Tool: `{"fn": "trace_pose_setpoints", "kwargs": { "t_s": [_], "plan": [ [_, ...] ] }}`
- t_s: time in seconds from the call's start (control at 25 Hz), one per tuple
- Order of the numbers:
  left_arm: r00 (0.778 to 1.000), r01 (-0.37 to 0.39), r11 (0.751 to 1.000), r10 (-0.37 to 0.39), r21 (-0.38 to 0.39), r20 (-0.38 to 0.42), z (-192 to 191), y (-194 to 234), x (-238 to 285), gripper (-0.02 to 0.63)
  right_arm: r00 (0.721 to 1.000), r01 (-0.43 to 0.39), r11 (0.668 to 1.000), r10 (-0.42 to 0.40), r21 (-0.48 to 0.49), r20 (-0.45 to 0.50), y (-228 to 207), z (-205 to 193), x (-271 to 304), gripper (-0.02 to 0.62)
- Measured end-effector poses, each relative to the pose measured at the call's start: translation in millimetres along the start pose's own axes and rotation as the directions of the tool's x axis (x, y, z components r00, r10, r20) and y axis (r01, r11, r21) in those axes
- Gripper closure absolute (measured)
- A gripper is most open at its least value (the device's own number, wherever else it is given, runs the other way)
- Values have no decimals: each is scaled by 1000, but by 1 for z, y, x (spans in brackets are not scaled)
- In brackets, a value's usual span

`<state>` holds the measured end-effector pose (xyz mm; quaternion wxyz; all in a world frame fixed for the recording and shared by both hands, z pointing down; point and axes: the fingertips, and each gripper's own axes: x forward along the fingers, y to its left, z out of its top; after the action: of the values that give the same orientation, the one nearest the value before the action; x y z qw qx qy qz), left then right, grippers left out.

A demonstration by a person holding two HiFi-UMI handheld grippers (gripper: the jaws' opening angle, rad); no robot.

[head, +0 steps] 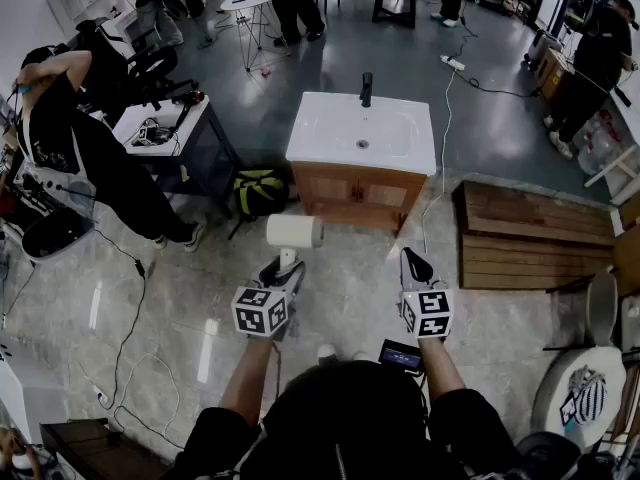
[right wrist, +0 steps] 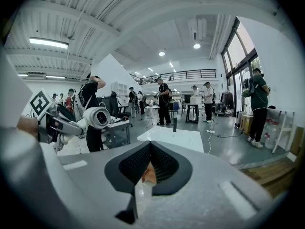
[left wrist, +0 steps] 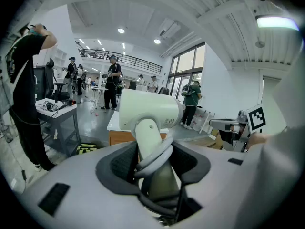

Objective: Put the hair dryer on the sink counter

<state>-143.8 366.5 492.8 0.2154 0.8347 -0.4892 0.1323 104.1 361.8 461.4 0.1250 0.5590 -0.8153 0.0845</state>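
Hair dryer (head: pixel 293 231) carried at centre frame

My left gripper (head: pixel 281 276) grips its handle, short of the sink counter (head: pixel 320 128) higher in frame; my right gripper (head: pixel 414 266) is clenched, empty. Next, likely: carry forward, set down.

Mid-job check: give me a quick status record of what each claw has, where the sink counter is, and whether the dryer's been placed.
Left claw: shut on the hair dryer, gripping its handle with the cord coiled round it
Right claw: shut, nothing in it
Sink counter: ahead of both claws, white top, black faucet at its far edge
Dryer placed: not yet, held in the air short of the counter
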Motion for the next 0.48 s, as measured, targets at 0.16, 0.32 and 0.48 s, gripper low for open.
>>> {"fn": "trace_pose_setpoints", "kwargs": {
  "t_s": [0.16, 0.32, 0.48],
  "plan": [
    [1000, 0, 1000, 0, -9, 1, -3, 3, -7, 402, 999, 17, 1000, -16, -8, 27, 4, 3, -4, 591],
    [1000, -2, 1000, 2, -13, 2, -5, 7, -7, 402, 999, 30, 999, -30, -33, 19, 6, 0, -1, 589],
    [1000, 1, 1000, -1, -18, 1, -7, 12, -10, 402, 1000, 30, 999, -29, -33, 10, 12, -2, 0, 589]
  ]
}}
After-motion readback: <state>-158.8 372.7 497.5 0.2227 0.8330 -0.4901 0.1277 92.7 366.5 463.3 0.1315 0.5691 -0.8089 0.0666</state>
